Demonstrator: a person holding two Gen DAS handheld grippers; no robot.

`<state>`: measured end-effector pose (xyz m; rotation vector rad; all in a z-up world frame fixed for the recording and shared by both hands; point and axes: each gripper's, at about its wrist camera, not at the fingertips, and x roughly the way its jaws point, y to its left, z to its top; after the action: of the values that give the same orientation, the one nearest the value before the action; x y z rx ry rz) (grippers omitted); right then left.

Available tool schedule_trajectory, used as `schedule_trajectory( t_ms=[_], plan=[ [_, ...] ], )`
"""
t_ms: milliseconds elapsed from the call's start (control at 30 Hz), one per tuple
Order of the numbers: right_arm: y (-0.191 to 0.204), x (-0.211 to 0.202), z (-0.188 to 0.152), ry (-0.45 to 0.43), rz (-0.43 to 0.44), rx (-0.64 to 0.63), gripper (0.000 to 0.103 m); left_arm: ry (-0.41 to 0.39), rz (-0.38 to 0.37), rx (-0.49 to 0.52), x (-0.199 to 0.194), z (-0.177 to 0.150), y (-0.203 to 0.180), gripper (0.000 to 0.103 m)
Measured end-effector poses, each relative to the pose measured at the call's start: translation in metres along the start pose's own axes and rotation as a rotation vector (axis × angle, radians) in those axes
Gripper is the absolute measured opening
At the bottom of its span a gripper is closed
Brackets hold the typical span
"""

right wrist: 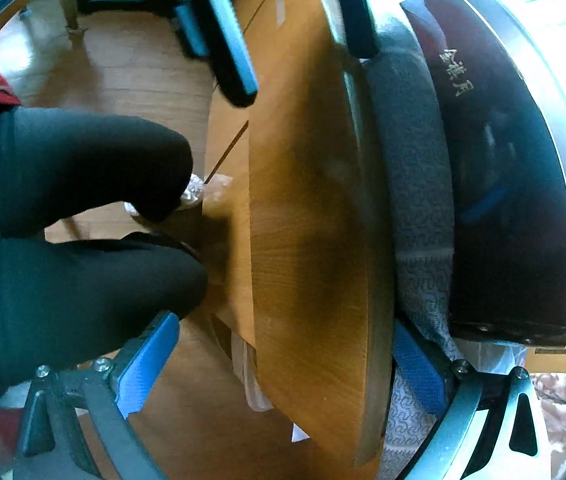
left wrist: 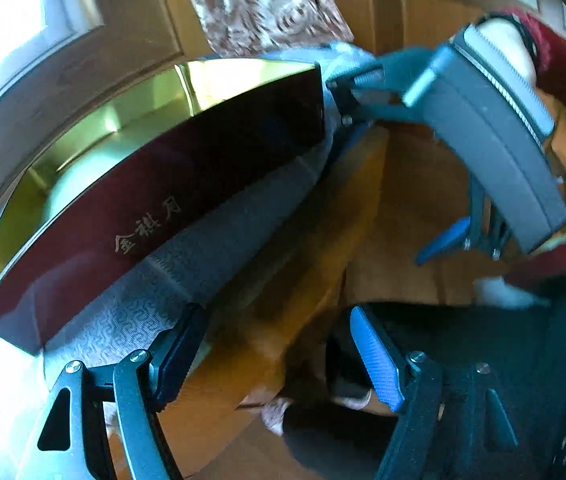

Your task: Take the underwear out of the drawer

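Reach step: left gripper (left wrist: 279, 356) & right gripper (right wrist: 283, 364) both wide open, empty, astride drawer front (right wrist: 307, 220); next, grab patterned underwear (right wrist: 419, 200) behind it.

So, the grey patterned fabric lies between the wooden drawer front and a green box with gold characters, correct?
Not quite: the box is dark red, not green. The right wrist view shows the grey patterned fabric between it and the wooden drawer front.
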<state>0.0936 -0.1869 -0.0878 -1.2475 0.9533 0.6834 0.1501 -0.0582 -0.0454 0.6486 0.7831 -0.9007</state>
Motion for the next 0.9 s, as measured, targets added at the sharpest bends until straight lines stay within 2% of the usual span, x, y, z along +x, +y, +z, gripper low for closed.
schedule_trajectory(
  t_ms=[133,233,333,400,500,567,633,700,800,900],
  plan=[
    [0.0,-0.002,-0.003,0.012,-0.003,-0.042,0.103,0.107,-0.051,0.049,0.013,0.018,0.014,0.076],
    [0.004,0.004,0.001,0.026,-0.017,-0.075,0.103,0.164,-0.082,0.124,0.022,0.026,0.015,0.077],
    [0.006,0.01,0.005,0.045,-0.031,-0.09,0.103,0.188,-0.079,0.191,0.025,0.028,0.005,0.084],
    [0.01,0.012,0.009,0.058,-0.055,-0.105,0.103,0.193,-0.085,0.209,0.026,0.028,0.001,0.094],
    [0.014,0.016,0.012,0.071,-0.092,-0.113,0.103,0.203,-0.06,0.228,0.03,0.028,-0.006,0.097],
    [0.008,0.013,0.015,0.061,-0.051,-0.06,0.103,0.21,-0.075,0.23,0.027,0.028,-0.005,0.097],
    [0.003,0.009,0.015,0.049,0.005,-0.034,0.103,0.209,-0.15,0.16,0.024,0.027,0.007,0.097],
    [0.005,0.006,0.014,0.046,0.035,-0.048,0.103,0.215,-0.183,0.141,0.022,0.028,0.011,0.097],
    [0.013,0.002,0.014,0.04,0.064,-0.055,0.103,0.232,-0.17,0.205,0.017,0.024,-0.002,0.097],
    [0.019,-0.009,0.011,0.022,0.107,-0.055,0.103,0.238,-0.206,0.213,0.01,0.019,-0.014,0.097]
  ],
)
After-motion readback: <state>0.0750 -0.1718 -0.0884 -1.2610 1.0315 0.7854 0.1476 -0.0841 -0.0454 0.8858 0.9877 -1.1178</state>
